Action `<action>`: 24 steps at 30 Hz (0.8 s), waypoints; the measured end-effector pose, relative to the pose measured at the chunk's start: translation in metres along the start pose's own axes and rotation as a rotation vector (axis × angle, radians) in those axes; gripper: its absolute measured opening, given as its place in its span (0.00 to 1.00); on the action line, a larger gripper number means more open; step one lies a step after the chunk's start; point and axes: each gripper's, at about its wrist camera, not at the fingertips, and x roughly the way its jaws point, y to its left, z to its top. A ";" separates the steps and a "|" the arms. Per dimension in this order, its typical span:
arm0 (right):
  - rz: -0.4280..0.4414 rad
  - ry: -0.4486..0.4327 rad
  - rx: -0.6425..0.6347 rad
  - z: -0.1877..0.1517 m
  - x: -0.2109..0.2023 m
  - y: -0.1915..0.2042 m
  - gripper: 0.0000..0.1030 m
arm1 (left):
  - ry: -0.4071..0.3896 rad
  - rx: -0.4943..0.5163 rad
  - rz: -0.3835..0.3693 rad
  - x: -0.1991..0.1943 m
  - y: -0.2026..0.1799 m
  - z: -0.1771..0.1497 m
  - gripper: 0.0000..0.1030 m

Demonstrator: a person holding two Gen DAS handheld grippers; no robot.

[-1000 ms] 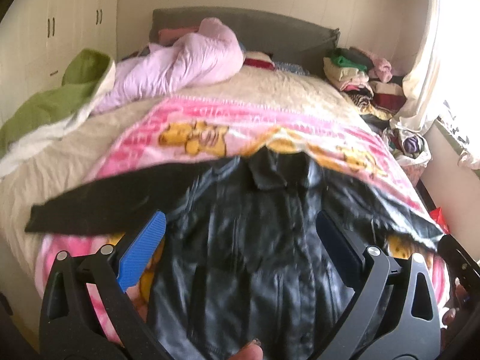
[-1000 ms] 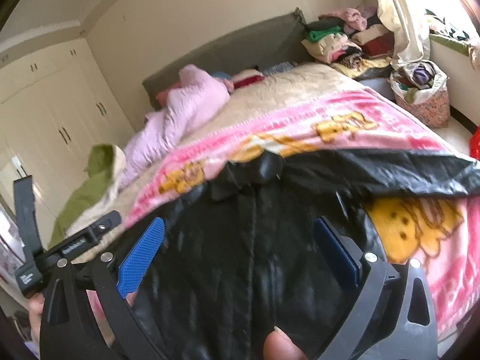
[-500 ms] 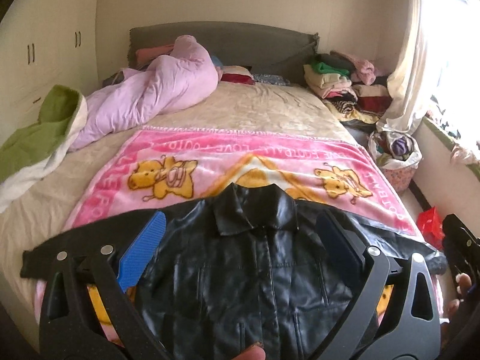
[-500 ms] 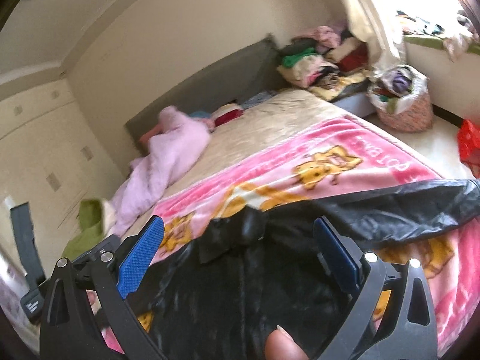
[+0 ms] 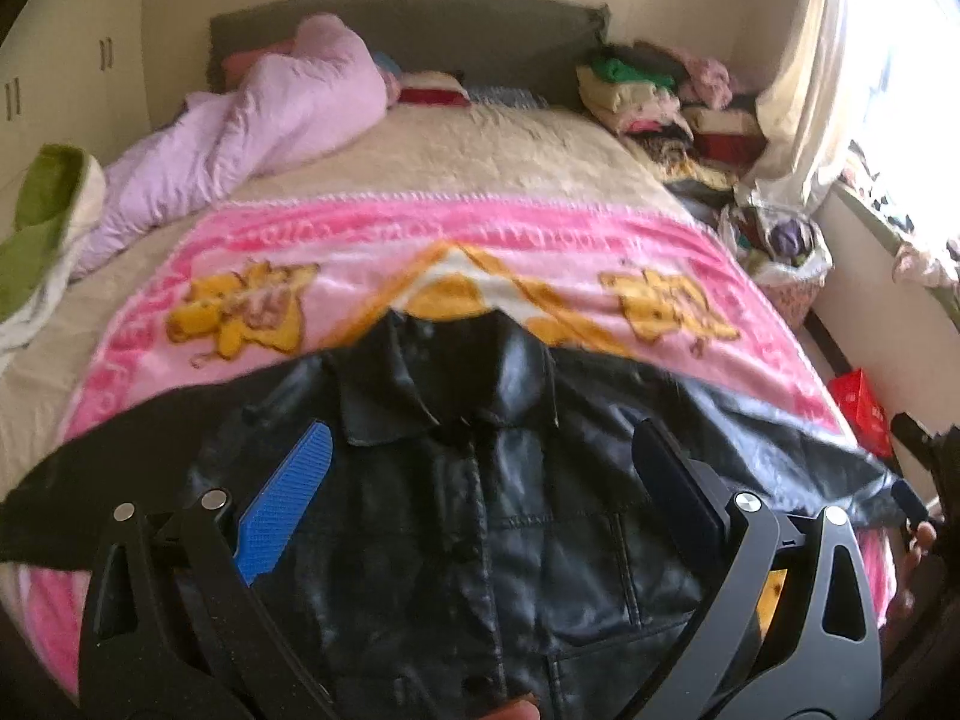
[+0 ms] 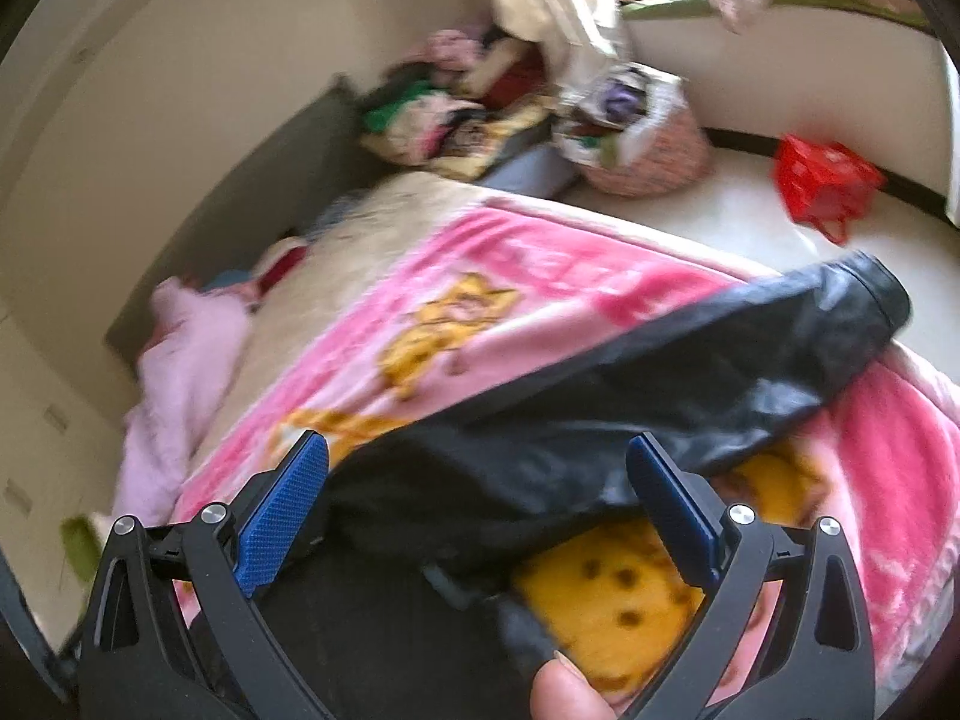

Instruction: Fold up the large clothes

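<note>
Jacket (image 5: 480,516) beneath wide-open, empty grippers (image 5: 480,480)

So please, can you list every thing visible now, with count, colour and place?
Black leather jacket: one, spread flat on the blanket, sleeves out.
Pink cartoon blanket: one, over the bed.
Lilac quilt: one, bunched near the grey headboard.
Green-and-white cloth: one, bed's left edge.
Folded clothes pile: one, mixed colours, beside the bed.
Red bag: one, on the floor.
Left gripper: open, above the jacket.
Right gripper: open, over a sleeve.
</note>
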 end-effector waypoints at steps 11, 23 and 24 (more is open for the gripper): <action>-0.229 -0.005 0.273 0.001 0.046 -0.095 0.96 | 0.149 0.068 -0.005 0.079 -0.028 -0.039 0.91; -0.341 0.009 0.517 0.019 0.080 -0.179 0.96 | 0.218 0.065 -0.063 0.122 -0.031 -0.062 0.91; -0.324 0.013 0.540 0.019 0.085 -0.186 0.96 | 0.224 0.057 -0.070 0.125 -0.030 -0.064 0.91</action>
